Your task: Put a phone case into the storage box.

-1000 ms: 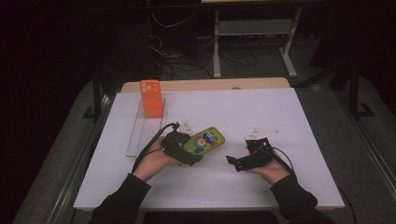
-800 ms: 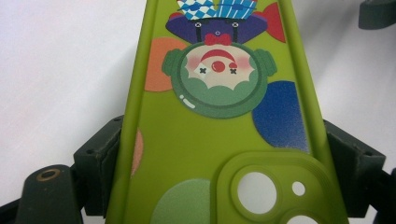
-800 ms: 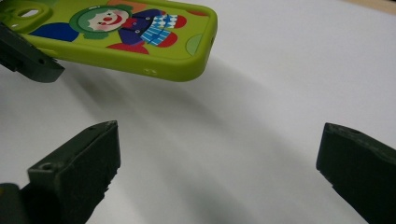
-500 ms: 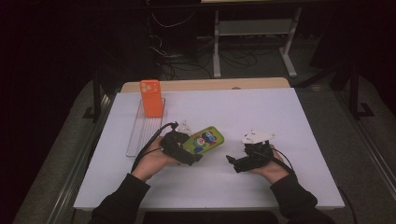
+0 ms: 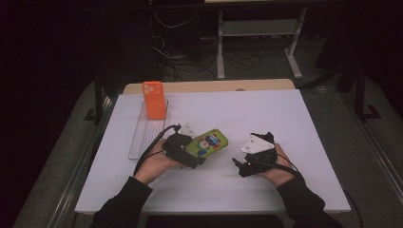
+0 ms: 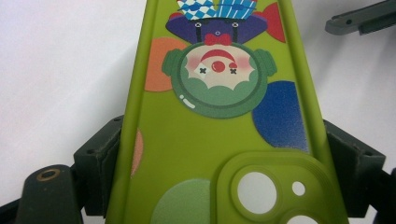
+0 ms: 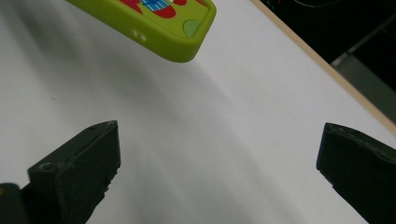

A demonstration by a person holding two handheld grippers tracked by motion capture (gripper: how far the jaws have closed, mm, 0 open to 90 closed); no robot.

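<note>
**Green case clamped at its camera end, free end pointing at your right claw**

Your left gripper has its jaws closed on the long edges of the green clown-print phone case, near the camera cutout, holding it just above the white table. It looks like soft silicone, light and flexible, so expect it to bow under a hard squeeze; take it by the rims, not the flat back. Its long axis runs away from the left gripper, free end aimed up and right toward your right gripper, whose jaws stand wide apart and empty. It probably holds no phone, though that's hard to confirm.
</note>
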